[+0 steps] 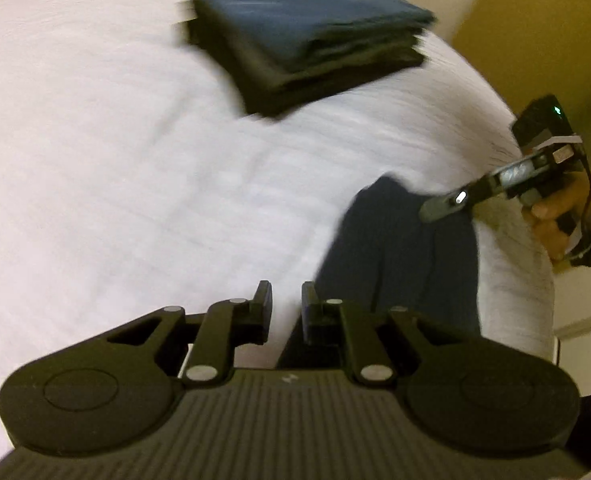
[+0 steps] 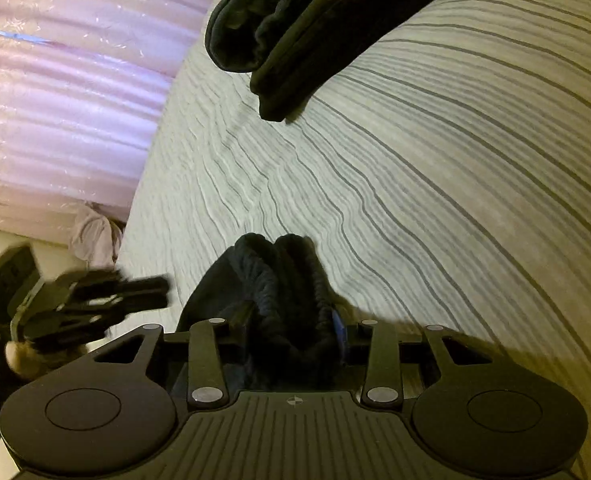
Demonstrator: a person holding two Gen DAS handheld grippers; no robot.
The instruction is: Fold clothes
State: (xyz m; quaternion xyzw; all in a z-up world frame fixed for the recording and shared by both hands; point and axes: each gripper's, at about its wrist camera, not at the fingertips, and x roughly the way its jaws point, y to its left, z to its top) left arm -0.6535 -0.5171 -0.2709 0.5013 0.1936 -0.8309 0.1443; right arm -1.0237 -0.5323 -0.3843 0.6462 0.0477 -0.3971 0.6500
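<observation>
Dark blue cloth (image 2: 279, 304) is bunched up and pinched tight in the right gripper (image 2: 291, 320), low at the near edge of the striped bed (image 2: 435, 184). The left gripper (image 1: 286, 300) holds nothing, its fingers a little apart, just beside the cloth. Farther back, a folded stack of dark clothes (image 1: 303, 36) rests on the bed.

Both wrist views low over bed (image 1: 135, 160) — facing folded stack (image 1: 307, 32)

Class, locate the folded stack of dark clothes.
In the left wrist view, the folded stack lies at the top centre on the white striped bedspread, beyond the loose dark garment.
</observation>
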